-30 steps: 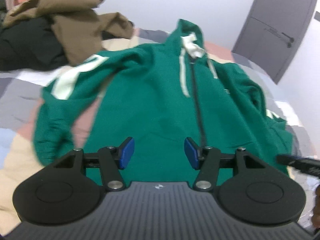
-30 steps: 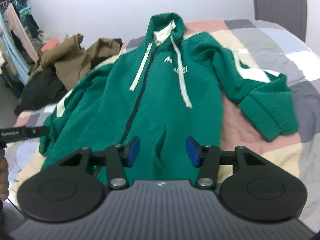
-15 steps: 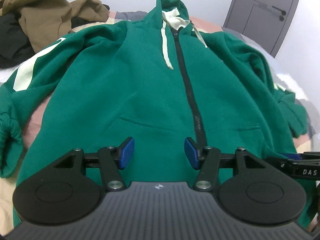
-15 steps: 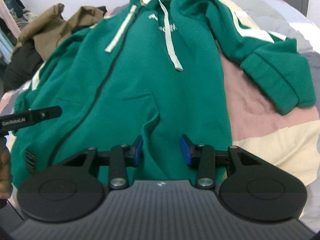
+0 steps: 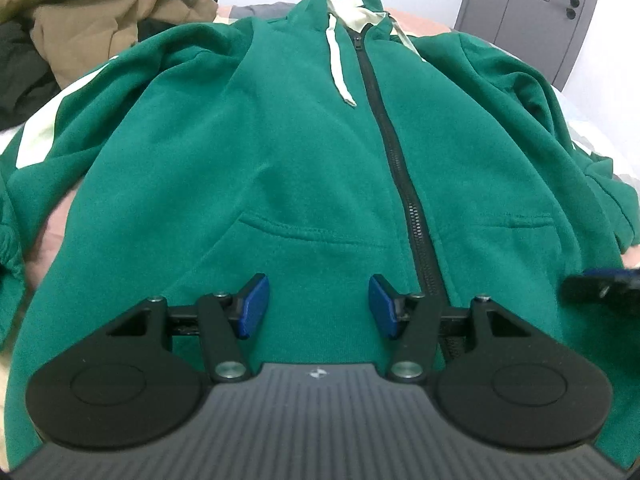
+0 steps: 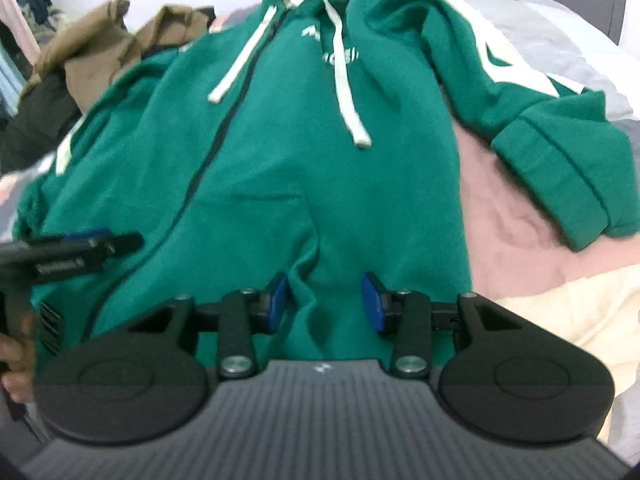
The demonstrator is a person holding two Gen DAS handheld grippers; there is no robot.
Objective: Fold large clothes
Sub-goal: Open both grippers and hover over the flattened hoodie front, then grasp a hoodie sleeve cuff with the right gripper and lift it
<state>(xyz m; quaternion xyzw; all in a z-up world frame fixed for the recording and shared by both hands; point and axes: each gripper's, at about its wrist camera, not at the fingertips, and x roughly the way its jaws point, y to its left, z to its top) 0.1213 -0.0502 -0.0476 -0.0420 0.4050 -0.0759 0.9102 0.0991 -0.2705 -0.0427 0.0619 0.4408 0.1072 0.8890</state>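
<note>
Patchwork bedding (image 6: 520, 216) in pink, cream and grey is lying under everything, with a white wall behind and a grey door (image 5: 528, 12) standing at the upper right of the left wrist view. I am looking at the green hoodie (image 5: 280, 152), which is lying spread face up and zipped, filling the middle of both views, hood at the top, hem nearest me. My left gripper (image 5: 318, 306) is hovering over the hem just left of the zipper (image 5: 404, 184), its blue pads standing fairly wide with only flat fabric showing between them, nothing pinched. My right gripper (image 6: 324, 304) is sitting narrower over the lower right front, a raised ridge of fabric running up between its pads; I cannot tell whether it is touching them. Its tip is also showing, blurred, at the right edge of the left view. One sleeve (image 6: 540, 120) is sprawling over the pink patch at the right. A heap of brown and black clothes (image 5: 80, 24) is crowding the upper left, touching the hoodie's other sleeve. White drawstrings (image 6: 348, 92) are trailing down the chest.
</note>
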